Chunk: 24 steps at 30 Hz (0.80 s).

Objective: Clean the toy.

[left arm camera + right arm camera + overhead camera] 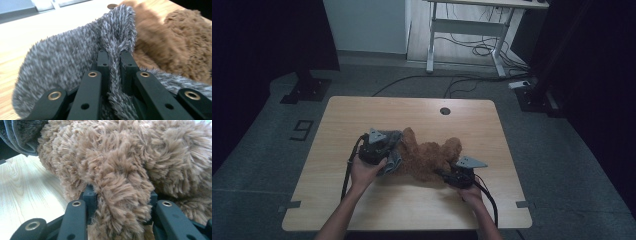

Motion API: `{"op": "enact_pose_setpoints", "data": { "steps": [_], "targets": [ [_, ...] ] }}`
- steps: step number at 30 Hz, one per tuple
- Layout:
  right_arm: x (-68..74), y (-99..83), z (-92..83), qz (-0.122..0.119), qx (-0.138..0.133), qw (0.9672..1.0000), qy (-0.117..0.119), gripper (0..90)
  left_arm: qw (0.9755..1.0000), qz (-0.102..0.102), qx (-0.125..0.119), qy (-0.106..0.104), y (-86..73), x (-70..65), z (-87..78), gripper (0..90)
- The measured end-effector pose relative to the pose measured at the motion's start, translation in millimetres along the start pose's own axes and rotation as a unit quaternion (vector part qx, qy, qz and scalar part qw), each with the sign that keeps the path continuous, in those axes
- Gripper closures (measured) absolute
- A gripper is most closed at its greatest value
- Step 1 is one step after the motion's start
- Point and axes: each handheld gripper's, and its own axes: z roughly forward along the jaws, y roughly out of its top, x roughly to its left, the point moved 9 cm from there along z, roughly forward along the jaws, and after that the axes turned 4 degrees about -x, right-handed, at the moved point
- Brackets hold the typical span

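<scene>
In the high view, a pale wooden table [362,210] with a small round hole near its far edge carries a shaggy brown plush toy [429,157] lying a little toward the person's side of its middle. A fuzzy grey cloth [393,159] is bunched against the toy's left end, touching it. The left gripper [384,145], black with a grey three-cornered plate on top, sits over that cloth, held by the person's left hand [367,172] with a dark cable trailing back along the forearm. The right gripper [447,176], with the same kind of plate, is at the toy's near right end, held by the right hand [472,192]. Beyond the table, grey floor, a white desk frame and loose cables are in view. In the left gripper view, the two black jaws stand close together and pinch a raised fold of the grey cloth [62,60], whose pile bulges above and to the left of the pads; the brown toy [175,42] lies just behind and to the right, touching the cloth. In the right gripper view, the jaws clamp a thick tuft or limb of the brown toy [120,170], which wells up between them; which part it is cannot be told. The grey cloth [22,135] shows at the upper left corner, and bare table [25,195] at the left.
</scene>
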Motion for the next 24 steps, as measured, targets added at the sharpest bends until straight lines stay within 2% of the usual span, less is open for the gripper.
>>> {"op": "enact_pose_setpoints", "data": {
  "steps": [3,5,8,11,13,14,17,19,22,24],
  "targets": [
    [-1.1,-0.4,-0.4,0.005,0.0,1.0,0.001,60.4,0.9999,0.003,-0.015,-0.005,7.3,-6.3,-5.6,80.6],
    [-2.1,-0.4,-0.4,0.01,-0.002,0.9999,0.002,60.4,0.9993,0.008,-0.029,-0.024,17.1,-21.3,-9.7,80.6],
    [-2.6,-0.6,-0.6,0.013,-0.002,0.9999,0.003,60.4,0.9973,0.014,-0.046,-0.056,34.0,-49.0,-9.7,80.7],
    [-2.4,-0.7,-0.8,0.012,-0.001,0.9999,0.002,60.4,0.9947,0.035,-0.056,-0.079,51.8,-80.8,-3.4,80.7],
    [-2.2,-0.8,-0.8,0.014,-0.002,0.9999,0.003,60.4,0.9934,0.052,-0.052,-0.088,61.8,-99.4,5.7,80.6],
    [-2.4,-0.8,-0.9,0.014,-0.001,0.9999,0.004,60.4,0.9929,0.062,-0.043,-0.092,69.0,-113.8,16.8,80.6],
    [-2.6,-0.8,-0.9,0.011,-0.002,0.9999,0.002,60.4,0.9925,0.074,-0.015,-0.096,74.8,-133.9,43.9,80.6],
    [-2.6,-0.9,-1.1,0.01,-0.002,0.9999,0.001,60.4,0.9926,0.077,0.01,-0.093,71.6,-140.1,63.2,80.6],
    [-2.6,-1.3,-1.8,0.012,-0.002,0.9999,0.001,60.3,0.9923,0.076,0.052,-0.082,53.9,-141.1,93.0,80.6],
    [-3.1,-1.9,-2.1,0.012,0.0,0.9999,0.001,60.2,0.9931,0.069,0.059,-0.075,44.6,-136.9,101.7,80.6]
  ]
}}
